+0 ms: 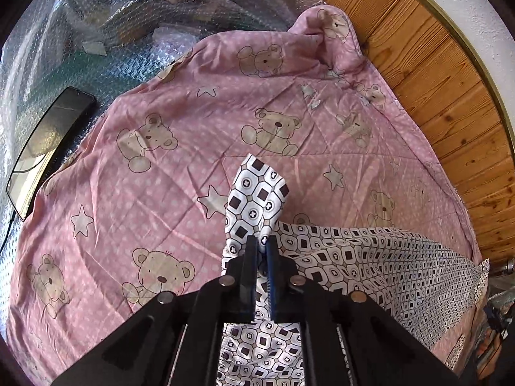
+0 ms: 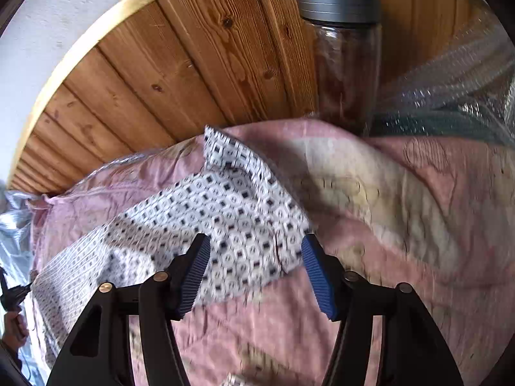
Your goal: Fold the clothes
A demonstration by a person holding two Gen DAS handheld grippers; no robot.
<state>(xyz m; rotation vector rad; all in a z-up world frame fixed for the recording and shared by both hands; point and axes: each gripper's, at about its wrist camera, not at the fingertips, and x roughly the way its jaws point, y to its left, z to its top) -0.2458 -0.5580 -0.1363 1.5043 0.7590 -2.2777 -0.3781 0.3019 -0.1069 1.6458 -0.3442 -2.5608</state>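
Now my left gripper (image 1: 261, 249) pinches the white cloth with dark squares (image 1: 354, 257) above the pink teddy-bear blanket (image 1: 161, 160); my right gripper (image 2: 256, 265) gapes wide, holding nothing.

Pink quilt (image 1: 180, 173) printed with teddy bears and stars lay spread out, black phone (image 1: 48, 148) lay screen-up on bubble wrap (image 1: 96, 25) beside the quilt's edge, wood-panelled wall (image 2: 180, 64) stood behind, tall clear jar (image 2: 346, 61) with grey lid stood upright against it.

Pink bear quilt (image 1: 180, 167) w/ patterned cloth (image 1: 370, 257)
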